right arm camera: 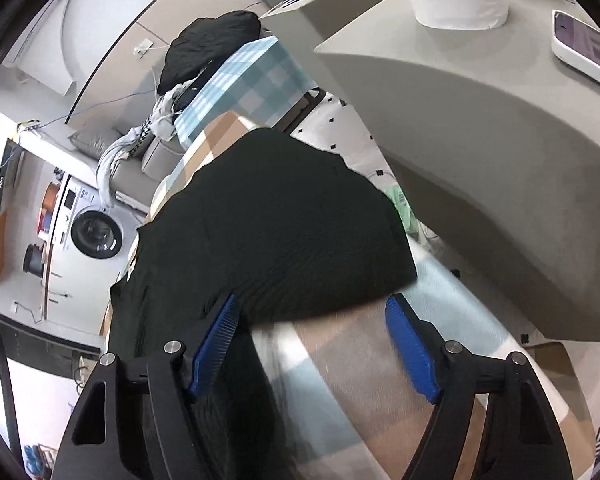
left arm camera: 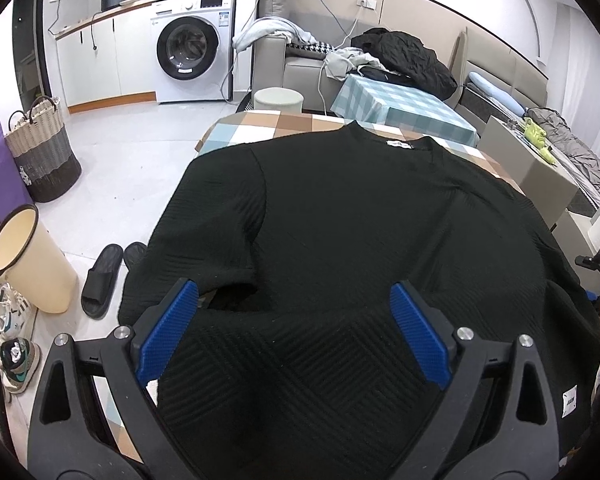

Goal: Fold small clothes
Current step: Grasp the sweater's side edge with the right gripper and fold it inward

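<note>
A: Where's the black sweater point(left arm camera: 340, 216)?

B: Spread flat on the checked tablecloth point(left arm camera: 260, 124), neck label at the far end, its near hem between the left gripper point(left arm camera: 294, 308) fingers.

A: Pinched?

B: No. Those blue pads point(left arm camera: 168, 336) stand wide apart, nothing pressed.

A: The right gripper point(right arm camera: 312, 320)?

B: Spread too, over the sweater's edge and bare cloth, gripping nothing.

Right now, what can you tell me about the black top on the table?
The black top is a ribbed, textured knit with a white neck label and a white hem tag. It lies spread, collar away, on the checked tablecloth, its left edge hanging over. Both tongs, left and right, stand open above it, not gripping.
</note>
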`<action>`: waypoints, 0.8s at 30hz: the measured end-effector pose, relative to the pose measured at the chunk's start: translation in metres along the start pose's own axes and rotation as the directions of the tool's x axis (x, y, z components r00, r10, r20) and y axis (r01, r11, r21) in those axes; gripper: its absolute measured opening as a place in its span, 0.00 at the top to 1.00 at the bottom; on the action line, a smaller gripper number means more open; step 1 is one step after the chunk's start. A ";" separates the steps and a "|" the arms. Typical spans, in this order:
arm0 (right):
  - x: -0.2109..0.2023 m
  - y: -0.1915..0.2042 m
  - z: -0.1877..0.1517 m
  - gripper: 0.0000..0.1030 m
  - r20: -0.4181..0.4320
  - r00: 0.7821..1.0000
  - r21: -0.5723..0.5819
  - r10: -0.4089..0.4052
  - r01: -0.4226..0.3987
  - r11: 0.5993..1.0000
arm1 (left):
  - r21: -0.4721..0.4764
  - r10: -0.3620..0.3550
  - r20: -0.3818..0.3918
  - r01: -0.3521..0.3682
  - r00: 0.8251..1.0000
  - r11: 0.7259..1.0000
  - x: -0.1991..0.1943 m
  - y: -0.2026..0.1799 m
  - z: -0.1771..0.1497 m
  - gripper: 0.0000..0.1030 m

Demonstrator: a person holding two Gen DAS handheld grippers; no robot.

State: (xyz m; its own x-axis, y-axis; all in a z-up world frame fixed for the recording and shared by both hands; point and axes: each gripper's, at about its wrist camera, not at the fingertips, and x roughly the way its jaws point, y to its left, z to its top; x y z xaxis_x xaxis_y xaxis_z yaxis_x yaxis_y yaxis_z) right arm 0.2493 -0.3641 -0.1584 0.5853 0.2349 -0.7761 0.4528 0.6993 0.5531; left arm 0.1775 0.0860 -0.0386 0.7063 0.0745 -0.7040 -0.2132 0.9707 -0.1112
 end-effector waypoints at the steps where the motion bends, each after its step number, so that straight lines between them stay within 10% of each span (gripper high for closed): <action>1: 0.003 0.003 0.003 0.27 0.006 1.000 -0.011 -0.018 0.018 1.000 | 0.000 -0.006 -0.003 0.006 1.000 1.000 0.003 -0.002 0.001 0.07; 11: 0.016 -0.001 0.029 0.90 0.052 0.988 -0.015 -0.147 0.147 0.989 | 0.000 -0.015 -0.009 0.015 1.000 1.000 0.015 -0.013 0.003 0.07; 21: -0.011 0.059 0.033 0.91 0.255 0.953 -0.208 -0.164 0.220 0.953 | 0.008 -0.020 -0.001 0.020 1.000 1.000 0.018 -0.020 0.000 0.07; 24: -0.018 0.115 0.016 0.91 0.261 0.965 -0.456 0.040 0.087 0.886 | 0.009 -0.025 0.004 0.025 1.000 1.000 0.016 -0.018 -0.002 0.07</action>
State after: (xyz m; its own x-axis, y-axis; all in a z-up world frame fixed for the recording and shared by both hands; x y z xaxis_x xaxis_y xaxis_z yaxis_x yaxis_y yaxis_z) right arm 0.3018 -0.2991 -0.0764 0.7581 0.0783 -0.6474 0.1449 0.9477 0.2843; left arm 0.1916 0.0689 -0.0497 0.7141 0.0510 -0.6982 -0.1896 0.9742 -0.1228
